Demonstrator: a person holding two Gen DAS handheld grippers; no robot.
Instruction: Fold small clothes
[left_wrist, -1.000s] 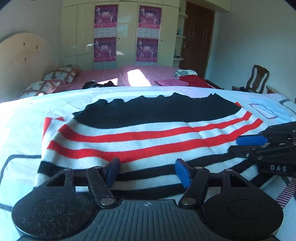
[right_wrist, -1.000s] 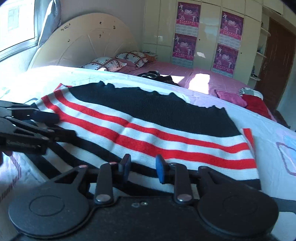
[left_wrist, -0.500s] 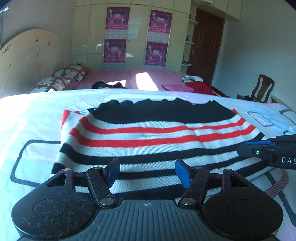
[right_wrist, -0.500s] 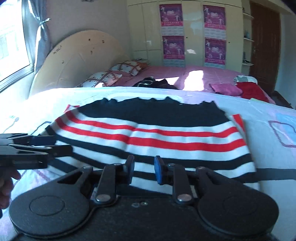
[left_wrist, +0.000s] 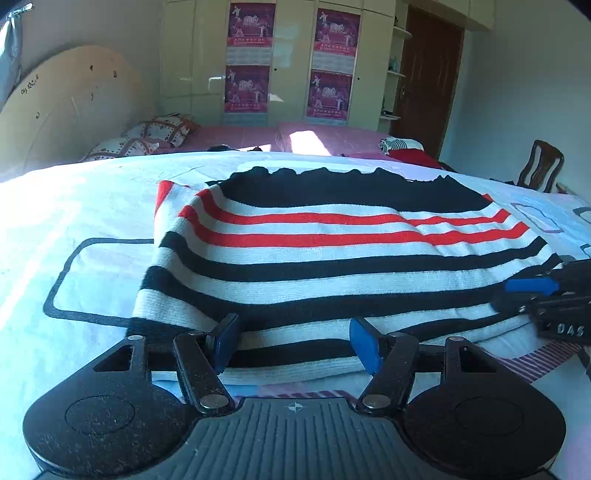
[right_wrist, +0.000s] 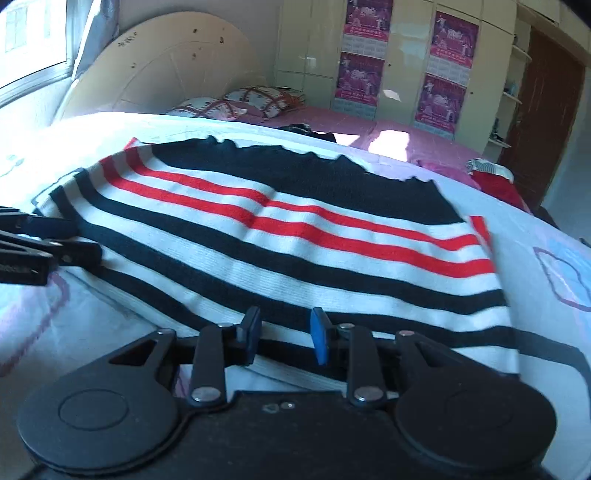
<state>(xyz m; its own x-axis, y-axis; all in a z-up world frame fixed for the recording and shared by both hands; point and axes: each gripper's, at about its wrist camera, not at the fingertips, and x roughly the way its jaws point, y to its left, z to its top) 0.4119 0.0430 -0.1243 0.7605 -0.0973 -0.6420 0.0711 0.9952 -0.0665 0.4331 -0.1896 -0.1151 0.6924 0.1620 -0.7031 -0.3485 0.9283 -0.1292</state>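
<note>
Bedroom, sunlit; white printed bed sheet (left_wrist: 74, 206) as work surface, wardrobe (left_wrist: 288, 62) with posters behind, pillows (left_wrist: 155, 133) far left. Striped sweater (left_wrist: 332, 251) lies flat on the bed, already folded to a wide band, long axis running left-right across both views, black part at the far edge, near hem closest to the cameras.

Left gripper (left_wrist: 293, 341) sits low at the near hem, toward the sweater's left end; jaws wide apart, holding nothing, hem lying between and just ahead of the blue pads (left_wrist: 364, 343). Right gripper (right_wrist: 284, 332) likewise at the near hem, toward the right end; jaws parted but narrower, nothing visibly pinched. Whether either pad touches cloth cannot be told.

Each gripper shows up at the edge of the other's view, so both are side by side along the same hem, facing the same way, away from the person.

Key relation: sweater lies straight ahead of both grippers, its long axis crosswise to their fingers. Likely next: pinch the near hem with both and carry it forward over the far edge. Risk: uneven grip skews the fold.
</note>
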